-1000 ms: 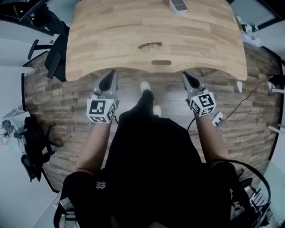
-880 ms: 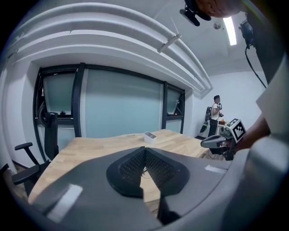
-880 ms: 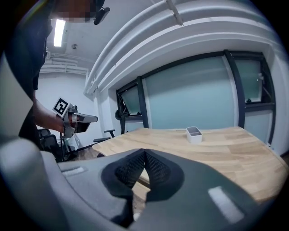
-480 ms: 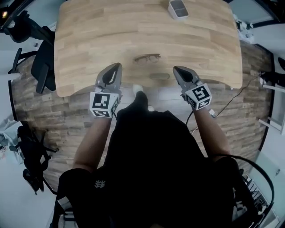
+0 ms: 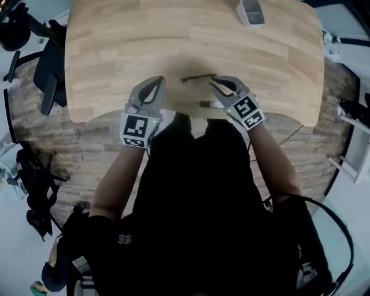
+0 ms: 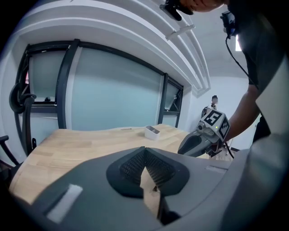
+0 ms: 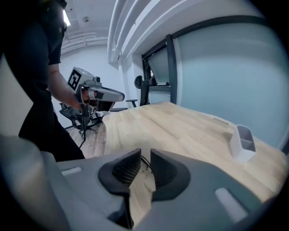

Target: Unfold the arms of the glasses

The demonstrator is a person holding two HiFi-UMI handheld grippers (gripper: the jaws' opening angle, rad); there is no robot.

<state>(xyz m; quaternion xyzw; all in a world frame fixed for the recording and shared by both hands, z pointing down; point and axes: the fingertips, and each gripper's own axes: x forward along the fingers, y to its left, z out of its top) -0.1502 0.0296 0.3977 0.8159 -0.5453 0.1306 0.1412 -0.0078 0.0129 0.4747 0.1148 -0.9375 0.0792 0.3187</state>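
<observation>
At the far left of the head view a dark office chair (image 5: 51, 75) stands on the floor just beside the wooden worktop (image 5: 173, 34). The left gripper (image 5: 157, 82) reaches over the worktop's near edge, left of centre. In the left gripper view its jaws are pressed together with nothing held between them (image 6: 145, 150), and they point across the bare wood.

The glasses (image 5: 198, 77) lie on the worktop near its front edge, about midway along it, between the two grippers and closer to the right one. Whether the arms are folded cannot be told at this size.

The right gripper (image 5: 215, 85) comes in at an angle from the right, its tips just beside the right end of the glasses. In the right gripper view its jaws (image 7: 145, 153) stand a little apart and have just been opening. The thin frame and one lens of the glasses (image 7: 147, 179) show in the gap just past the tips, with the pads not pressing on them.

Further right, at the far edge, sits a small white tray (image 5: 250, 11), well apart from everything else.
</observation>
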